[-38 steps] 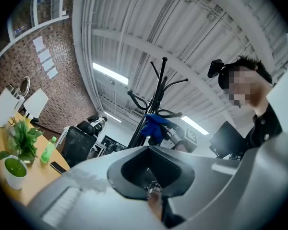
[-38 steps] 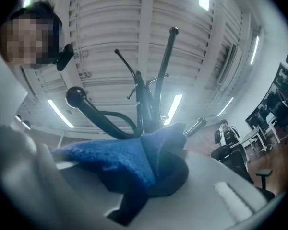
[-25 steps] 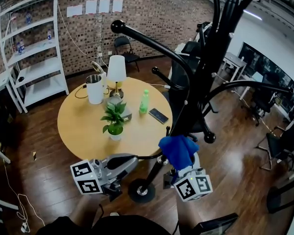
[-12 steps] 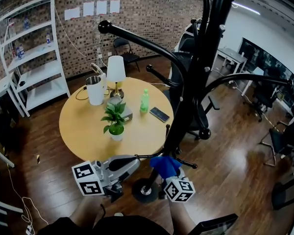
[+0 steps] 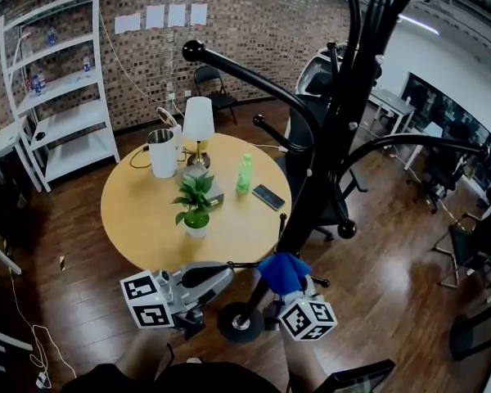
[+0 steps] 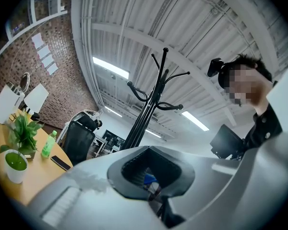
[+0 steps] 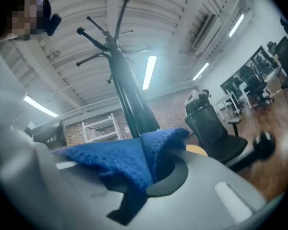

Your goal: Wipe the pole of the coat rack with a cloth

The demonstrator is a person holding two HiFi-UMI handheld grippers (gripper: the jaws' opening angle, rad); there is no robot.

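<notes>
Cloth (image 5: 283,270) | clamped in closed right gripper (image 5: 290,286), against pole (image 5: 326,166) at 1 o'clock of base (image 5: 239,322) | slid down within last second, so we judge lower pole nearly wiped | left gripper (image 5: 195,281) at 9 o'clock of base, jaw state unclear to us

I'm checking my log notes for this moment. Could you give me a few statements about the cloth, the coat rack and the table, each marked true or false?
1. The right gripper holds a blue cloth. True.
2. The cloth is up among the coat rack's top hooks. False: it sits low on the pole, not far above the base.
3. A green bottle stands on the round table. True.
4. The lamp lies tipped over. False: it stands upright on the table.
5. The phone is on the floor. False: it lies on the table beside the bottle.
</notes>
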